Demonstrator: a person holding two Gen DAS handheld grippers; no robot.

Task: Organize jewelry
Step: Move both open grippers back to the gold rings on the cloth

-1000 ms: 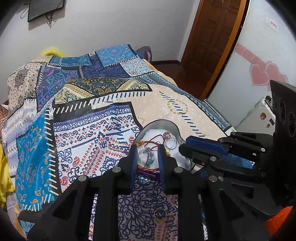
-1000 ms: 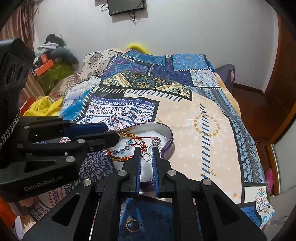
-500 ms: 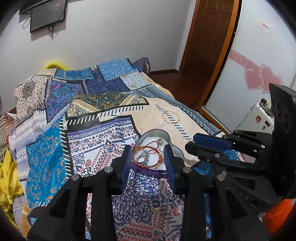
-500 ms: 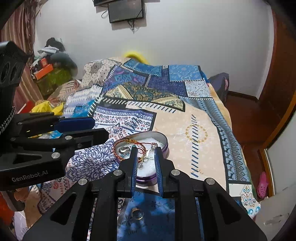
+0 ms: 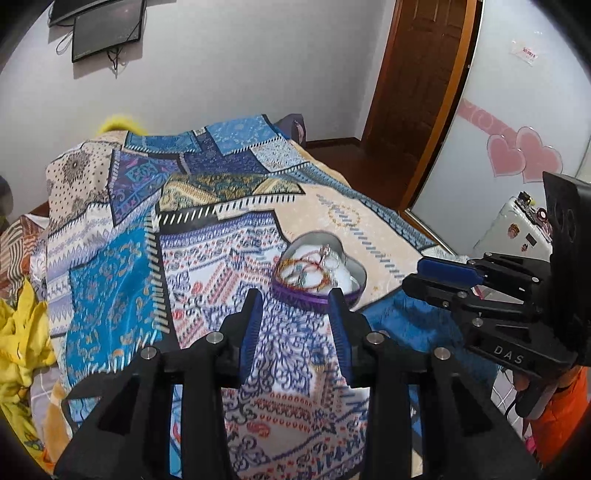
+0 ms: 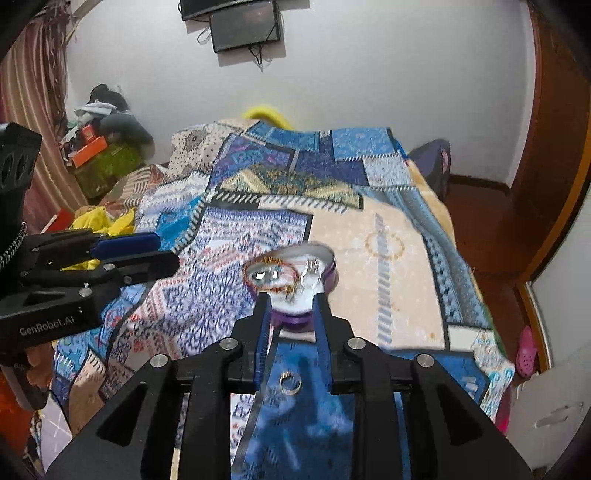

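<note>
Item: ring (image 6: 289, 383), on the bedspread (image 6: 369, 258), near side of the tin (image 6: 328, 273). Lies between the right gripper (image 6: 291, 310) jaws, untouched; jaws just opening, nothing held. Left gripper (image 5: 295, 306) parted, empty, left of it. Right hand nearer; axis unclear

— What kind of room is this?

— A bedroom in a home. See the big bed (image 5: 229, 221) with its patchwork blanket (image 6: 295, 177)?

— What else?

— A brown wooden door (image 5: 417, 85), a screen on the wall (image 6: 243, 26), pink heart stickers (image 5: 524, 158), a pile of clothes (image 6: 107, 110) in the corner, and a small pink shoe (image 6: 526, 349) on the floor.
</note>
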